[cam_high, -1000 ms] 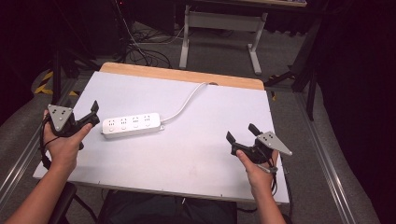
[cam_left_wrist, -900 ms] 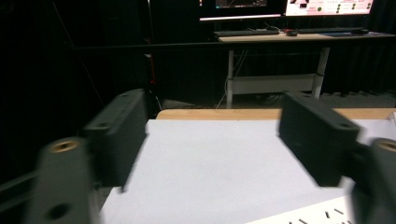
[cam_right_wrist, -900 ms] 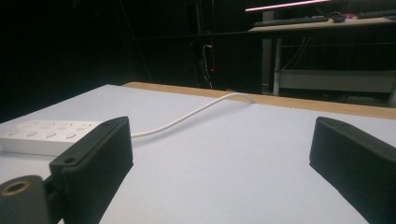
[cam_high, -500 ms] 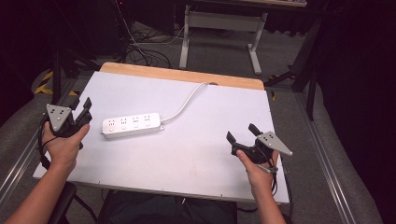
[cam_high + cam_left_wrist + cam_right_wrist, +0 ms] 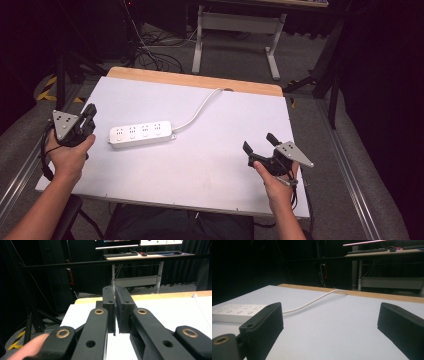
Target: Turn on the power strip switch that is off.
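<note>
- Down at the near edge of the white worktop (image 5: 200, 170), two hands each hold a black gripper.
- On the right side, the right gripper (image 5: 260, 144) sits just above the worktop, near its right edge.
- Its fingers (image 5: 262, 325) are wide apart, and nothing is between them.
- Over on the left, the left gripper (image 5: 90, 111) sits at the left edge of the worktop.
- Its fingers (image 5: 109, 305) have just been closing, and now they are together with nothing between them.
- A grey three-cornered plate sits on top of each gripper.
- A bit farther in lies the white power strip (image 5: 141, 133), flat on the worktop, close to the left gripper but not touching it.
- It is well apart from the right gripper.
- Its white cord (image 5: 197, 112) bends away to the far side and goes down by the wooden edge (image 5: 195, 80) of the worktop.
- Behind the worktop stands a desk with grey metal legs (image 5: 235, 35) on the dark floor.
</note>
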Available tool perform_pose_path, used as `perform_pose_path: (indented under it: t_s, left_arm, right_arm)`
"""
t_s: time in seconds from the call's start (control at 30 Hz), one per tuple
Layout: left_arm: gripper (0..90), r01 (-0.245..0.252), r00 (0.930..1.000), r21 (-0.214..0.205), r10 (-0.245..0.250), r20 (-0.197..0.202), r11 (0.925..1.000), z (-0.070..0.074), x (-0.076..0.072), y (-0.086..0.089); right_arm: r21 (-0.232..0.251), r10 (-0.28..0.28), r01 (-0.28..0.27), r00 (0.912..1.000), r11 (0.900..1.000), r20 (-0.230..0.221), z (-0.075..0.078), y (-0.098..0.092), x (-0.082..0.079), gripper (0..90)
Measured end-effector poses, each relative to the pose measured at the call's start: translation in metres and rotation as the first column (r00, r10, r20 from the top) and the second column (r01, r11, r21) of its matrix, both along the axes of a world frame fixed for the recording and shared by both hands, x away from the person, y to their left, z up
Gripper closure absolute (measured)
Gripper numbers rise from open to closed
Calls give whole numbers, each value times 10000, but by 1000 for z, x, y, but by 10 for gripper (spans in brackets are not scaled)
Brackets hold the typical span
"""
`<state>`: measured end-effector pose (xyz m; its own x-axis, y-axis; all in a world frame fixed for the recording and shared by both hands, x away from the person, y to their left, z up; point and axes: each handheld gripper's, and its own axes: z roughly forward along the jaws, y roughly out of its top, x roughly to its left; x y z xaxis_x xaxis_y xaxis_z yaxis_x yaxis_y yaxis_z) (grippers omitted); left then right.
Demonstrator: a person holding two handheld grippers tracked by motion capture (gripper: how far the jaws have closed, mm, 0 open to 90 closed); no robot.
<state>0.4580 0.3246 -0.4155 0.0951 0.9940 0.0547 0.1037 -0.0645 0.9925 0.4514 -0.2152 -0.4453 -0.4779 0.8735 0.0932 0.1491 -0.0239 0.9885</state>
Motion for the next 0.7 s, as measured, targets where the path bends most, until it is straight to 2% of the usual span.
perform_pose_path:
  t_s: [0.5,0.7]
  left_arm:
    - [900,585,9982,186,-583,-111,9981,2,4,-5]
    - [900,1047,9942,308,-1038,-288,9940,3,11,-14]
  right_arm:
    - [-15,-81,81,10000,10000,-19,0,-2,-2,75]
    - [-35,-95,95,9999,9999,-49,-1,-2,-2,77]
